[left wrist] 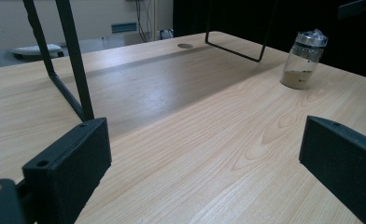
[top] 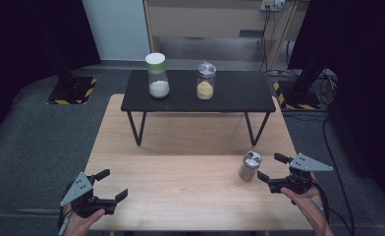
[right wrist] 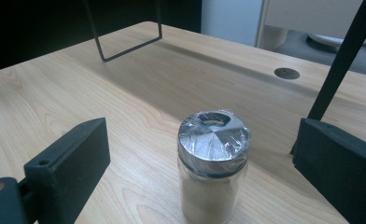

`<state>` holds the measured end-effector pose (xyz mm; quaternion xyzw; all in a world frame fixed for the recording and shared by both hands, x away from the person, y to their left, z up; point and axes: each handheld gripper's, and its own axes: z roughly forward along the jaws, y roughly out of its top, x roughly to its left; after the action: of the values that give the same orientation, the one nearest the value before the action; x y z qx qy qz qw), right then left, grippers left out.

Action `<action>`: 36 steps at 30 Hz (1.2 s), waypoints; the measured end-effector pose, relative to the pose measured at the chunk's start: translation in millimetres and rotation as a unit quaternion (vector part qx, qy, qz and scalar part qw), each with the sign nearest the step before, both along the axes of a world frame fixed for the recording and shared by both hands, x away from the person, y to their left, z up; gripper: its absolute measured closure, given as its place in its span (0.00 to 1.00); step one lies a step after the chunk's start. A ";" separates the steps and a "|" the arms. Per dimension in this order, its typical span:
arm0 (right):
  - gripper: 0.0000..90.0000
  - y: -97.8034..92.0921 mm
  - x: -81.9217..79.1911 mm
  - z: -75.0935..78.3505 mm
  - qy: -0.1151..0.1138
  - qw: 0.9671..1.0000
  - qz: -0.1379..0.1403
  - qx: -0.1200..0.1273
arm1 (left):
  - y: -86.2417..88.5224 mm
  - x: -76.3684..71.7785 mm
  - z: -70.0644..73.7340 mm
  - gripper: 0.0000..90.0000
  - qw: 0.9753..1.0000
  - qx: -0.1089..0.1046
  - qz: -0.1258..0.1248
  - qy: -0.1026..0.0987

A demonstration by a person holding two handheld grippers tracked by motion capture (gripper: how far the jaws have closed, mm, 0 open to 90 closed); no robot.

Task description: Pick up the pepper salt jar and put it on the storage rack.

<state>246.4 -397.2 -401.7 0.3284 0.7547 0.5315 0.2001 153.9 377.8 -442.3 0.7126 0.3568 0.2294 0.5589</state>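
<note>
Right claw [top: 268, 168] gapes wide at the near right of the table [top: 180, 196], jaws apart and gripping nothing; the small jar [top: 249, 166] stands upright just beside it, between the jaw tips in the right gripper view [right wrist: 213, 163], seemingly untouched; left claw [top: 113, 184] hangs open and empty at the near left, well apart; two larger jars [top: 157, 75] wait on the far black stand [top: 239, 93].

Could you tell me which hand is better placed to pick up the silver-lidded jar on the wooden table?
The right. The right tongs are open just beside the silver-lidded jar, which stands between their jaws in the right gripper view. The left tongs are open at the table's opposite corner.
</note>
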 end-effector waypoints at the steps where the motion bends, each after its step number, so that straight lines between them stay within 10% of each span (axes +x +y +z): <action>1: 0.05 0.9 1.6 -0.7 0.000 1.000 0.001 -0.001 | 0.1 -0.1 -0.1 0.02 1.000 0.000 0.000 0.000; 36: 0.13 21.9 53.2 -24.3 0.037 0.999 0.020 -0.028 | 0.2 0.7 -0.2 0.02 1.000 0.000 -0.002 0.001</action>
<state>299.6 -375.3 -426.0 0.3268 0.7827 0.5013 0.1710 154.6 378.0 -442.5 0.7138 0.3558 0.2276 0.5587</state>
